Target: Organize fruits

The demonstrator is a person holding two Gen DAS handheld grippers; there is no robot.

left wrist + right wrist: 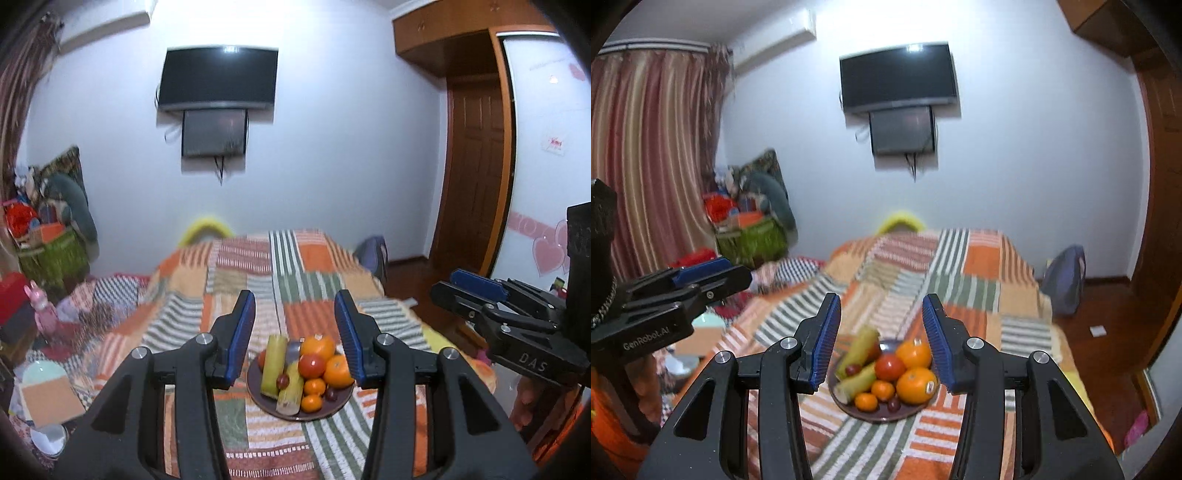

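The left gripper (pixel 295 332) hangs above the near end of the bed (pixel 236 295) with its blue-padded jaws spread wide and nothing between them. The right gripper (pixel 881 334) hangs beside it, jaws likewise spread and empty; each shows at the edge of the other's view, well apart from the fruit.

The fruit lies heaped on a dark round plate (pixel 338 404) that rests on the patchwork bedspread, near the camera and framed between the fingers in both views. On it are two large oranges (pixel 916 384), a red tomato (pixel 889 366), two small tangerines (pixel 866 401), two dark grapes or small plums (pixel 894 405) (too small to tell which), and two yellow-green cut stalks (pixel 274 363) lying lengthwise on the left side. Something greyish shows behind the stalks in the left wrist view, mostly hidden. The near finger pads cover the plate's left and right rims, and the fruit at the far side is blocked by the oranges.

The far half of the bed is blurred. A yellow object (pixel 207 227) peeks over its far edge, mostly hidden. On the far wall hangs a dark television (pixel 218 79) with a smaller dark panel below it. Striped curtains (pixel 653 155) and a cluttered green basket (pixel 750 240) stand far left; a wooden door (pixel 474 173) stands far right, with a bluish bag (pixel 1065 278) on the floor beside the bed.
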